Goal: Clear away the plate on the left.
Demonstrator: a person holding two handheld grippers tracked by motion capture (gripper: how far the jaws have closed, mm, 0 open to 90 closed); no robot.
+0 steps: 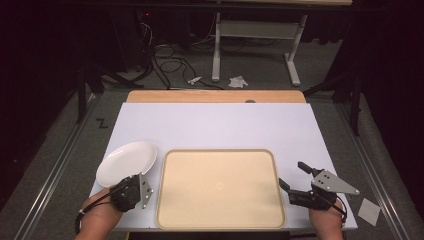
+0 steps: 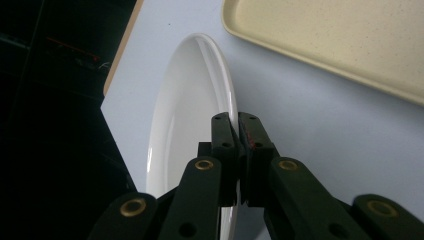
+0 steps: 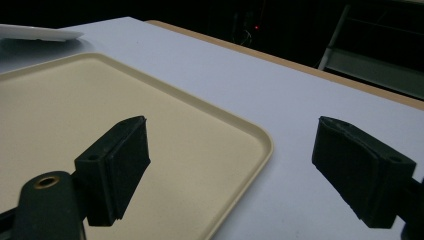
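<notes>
A white plate (image 1: 127,161) sits at the table's left edge, just left of a beige tray (image 1: 220,190). My left gripper (image 1: 135,177) is shut on the plate's near rim. In the left gripper view the two pads (image 2: 235,122) pinch the thin rim of the plate (image 2: 185,110), with the tray (image 2: 340,35) off to the upper right. My right gripper (image 1: 292,174) stands open beside the tray's right side, holding nothing. The right gripper view shows its jaws wide apart (image 3: 232,137) over the corner of the tray (image 3: 75,115), and the plate (image 3: 35,32) at the far left.
The white table top (image 1: 215,125) has a wooden strip (image 1: 215,96) along its far edge. A pale scrap of paper (image 1: 370,211) lies off the table's right front corner. Cables and a white table frame (image 1: 255,45) stand on the floor behind.
</notes>
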